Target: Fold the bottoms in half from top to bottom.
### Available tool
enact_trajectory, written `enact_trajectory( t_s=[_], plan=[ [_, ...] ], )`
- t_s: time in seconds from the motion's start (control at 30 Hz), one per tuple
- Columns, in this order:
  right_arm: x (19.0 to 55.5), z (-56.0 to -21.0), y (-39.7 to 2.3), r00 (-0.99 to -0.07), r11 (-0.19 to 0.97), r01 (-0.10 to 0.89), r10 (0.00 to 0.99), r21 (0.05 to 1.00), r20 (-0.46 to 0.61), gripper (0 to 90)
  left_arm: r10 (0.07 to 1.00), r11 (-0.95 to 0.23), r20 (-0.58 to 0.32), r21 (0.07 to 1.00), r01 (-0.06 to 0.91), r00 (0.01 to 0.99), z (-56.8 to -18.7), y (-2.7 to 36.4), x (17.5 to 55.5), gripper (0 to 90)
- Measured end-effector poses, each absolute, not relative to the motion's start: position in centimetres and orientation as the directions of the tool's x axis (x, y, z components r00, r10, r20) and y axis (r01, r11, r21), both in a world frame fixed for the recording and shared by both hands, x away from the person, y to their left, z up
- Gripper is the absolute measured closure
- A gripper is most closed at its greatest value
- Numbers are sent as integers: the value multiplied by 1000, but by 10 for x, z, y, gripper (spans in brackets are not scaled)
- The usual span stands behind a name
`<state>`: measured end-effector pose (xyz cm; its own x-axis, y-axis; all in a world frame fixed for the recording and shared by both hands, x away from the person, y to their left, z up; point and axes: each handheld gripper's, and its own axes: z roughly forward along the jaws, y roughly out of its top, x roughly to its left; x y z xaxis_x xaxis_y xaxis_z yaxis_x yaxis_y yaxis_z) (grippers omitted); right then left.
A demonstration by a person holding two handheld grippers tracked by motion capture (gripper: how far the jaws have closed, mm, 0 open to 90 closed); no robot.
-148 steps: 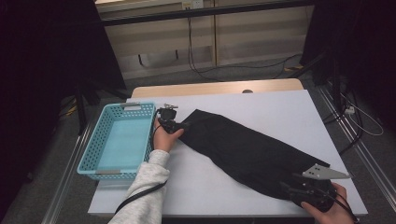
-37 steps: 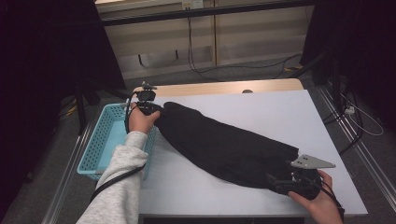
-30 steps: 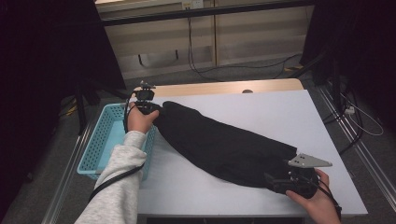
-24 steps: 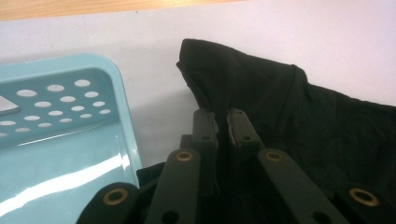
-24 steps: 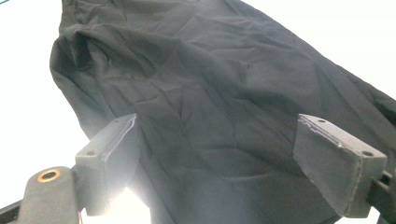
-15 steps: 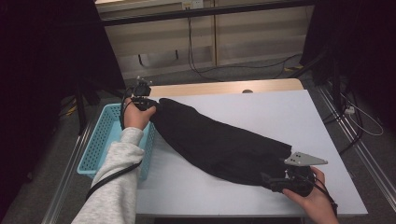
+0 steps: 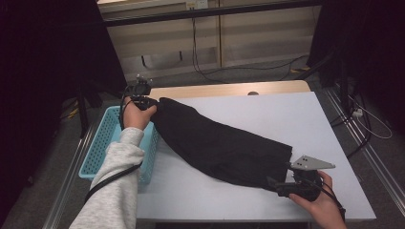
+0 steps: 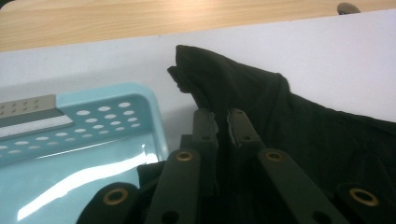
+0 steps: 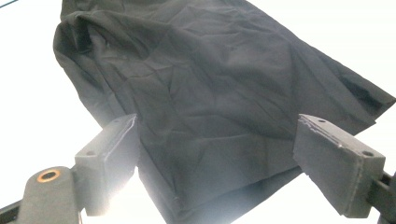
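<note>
A long black cloth (image 7: 224,148) lies slantwise on the white table (image 7: 267,114), from far left to near right. My left gripper (image 7: 149,102) is shut on its far left end, just past the basket's far corner; in the left gripper view the jaws (image 8: 219,126) pinch a fold of the cloth (image 8: 303,121). My right gripper (image 7: 279,183) sits at the cloth's near right end, by the table's front edge. In the right gripper view it (image 9: 224,158) stands wide open, and the cloth (image 9: 210,84) lies flat between its pads, untouched.
A light blue perforated basket (image 7: 98,148) hangs by the table's left edge, its rim (image 8: 93,109) right beside the left jaws. A wooden strip (image 7: 229,89) runs along the far edge. Cables lie on the floor beyond.
My left gripper has drawn the cloth's end leftward and farther away, past the basket's far corner. The whole cloth has slid left with it. The right gripper has barely shifted.
</note>
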<state>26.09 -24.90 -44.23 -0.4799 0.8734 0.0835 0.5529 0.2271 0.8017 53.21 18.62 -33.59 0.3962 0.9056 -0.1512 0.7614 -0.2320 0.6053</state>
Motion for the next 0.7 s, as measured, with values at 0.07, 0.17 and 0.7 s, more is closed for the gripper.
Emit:
enact_trajectory(
  t_s=[0.07,0.17,0.7],
  plan=[
    [261,-442,-248,-479,228,555,874,800,84,151,898,-241,-159,601,762,409,-339,178,529,835],
    [261,-442,-248,-481,231,556,873,799,82,151,883,-263,-166,601,755,439,-346,162,524,834],
    [257,-442,-247,-489,242,551,869,799,75,153,784,-389,-186,597,702,592,-394,86,483,831]
  ],
)
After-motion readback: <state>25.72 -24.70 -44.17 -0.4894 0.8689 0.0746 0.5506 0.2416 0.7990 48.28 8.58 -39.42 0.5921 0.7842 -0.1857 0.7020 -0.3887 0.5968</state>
